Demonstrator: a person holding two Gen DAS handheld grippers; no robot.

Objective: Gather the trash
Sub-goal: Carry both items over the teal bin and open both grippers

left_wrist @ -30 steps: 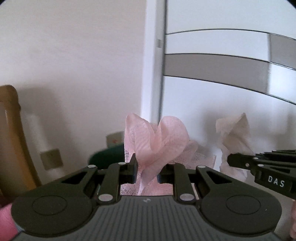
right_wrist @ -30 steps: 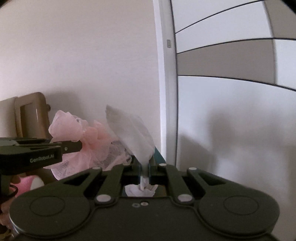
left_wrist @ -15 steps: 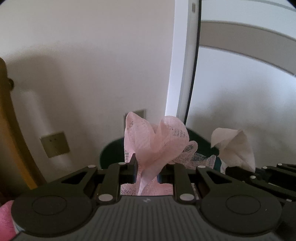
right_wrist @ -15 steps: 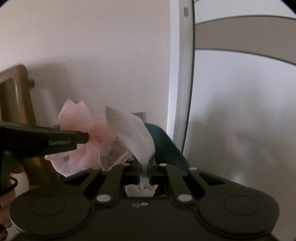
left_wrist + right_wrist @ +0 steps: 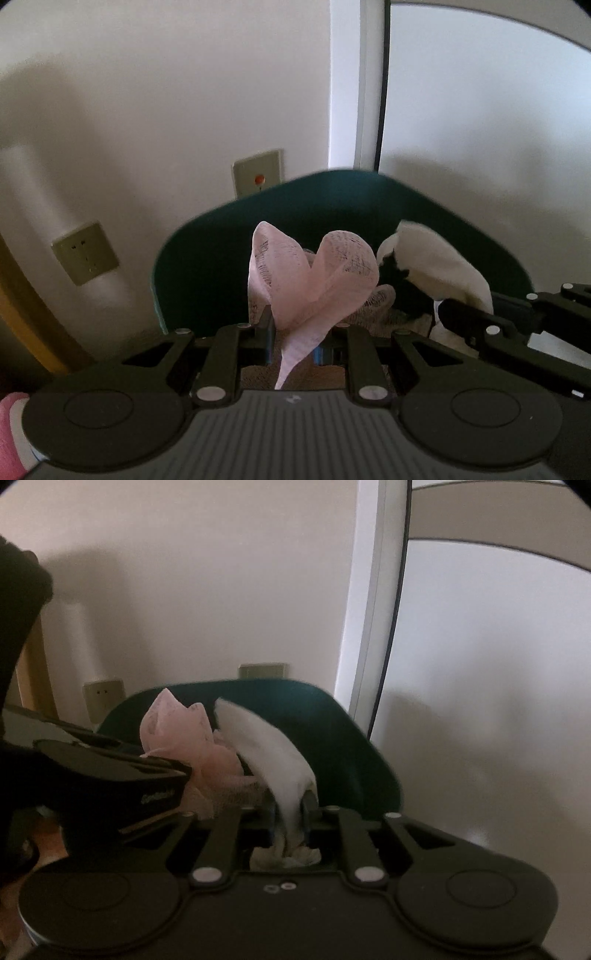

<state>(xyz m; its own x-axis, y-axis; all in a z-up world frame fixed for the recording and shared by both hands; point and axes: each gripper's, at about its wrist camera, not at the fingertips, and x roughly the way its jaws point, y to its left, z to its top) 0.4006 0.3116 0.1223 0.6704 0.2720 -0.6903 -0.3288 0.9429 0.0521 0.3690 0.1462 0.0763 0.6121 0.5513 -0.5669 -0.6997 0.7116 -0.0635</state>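
Note:
My left gripper [image 5: 295, 325] is shut on a pink mesh cloth [image 5: 314, 280] that stands up in two folds. My right gripper [image 5: 290, 805] is shut on a white tissue [image 5: 269, 753]. Both hold their pieces over the open mouth of a dark green bin [image 5: 207, 258]. In the left wrist view the white tissue [image 5: 439, 266] and the right gripper [image 5: 439, 314] show at right. In the right wrist view the pink cloth [image 5: 184, 734] and the left gripper [image 5: 184, 771] show at left, with the bin [image 5: 340, 738] behind them.
A white wall stands behind the bin with two beige sockets [image 5: 85, 253] [image 5: 258, 177]. A white door frame [image 5: 354, 92] and a frosted panel [image 5: 480, 129] rise at right. A wooden piece of furniture [image 5: 22, 306] stands at left.
Both grippers have tilted down and moved forward with their pieces. The green bin has come into full view close beneath them.

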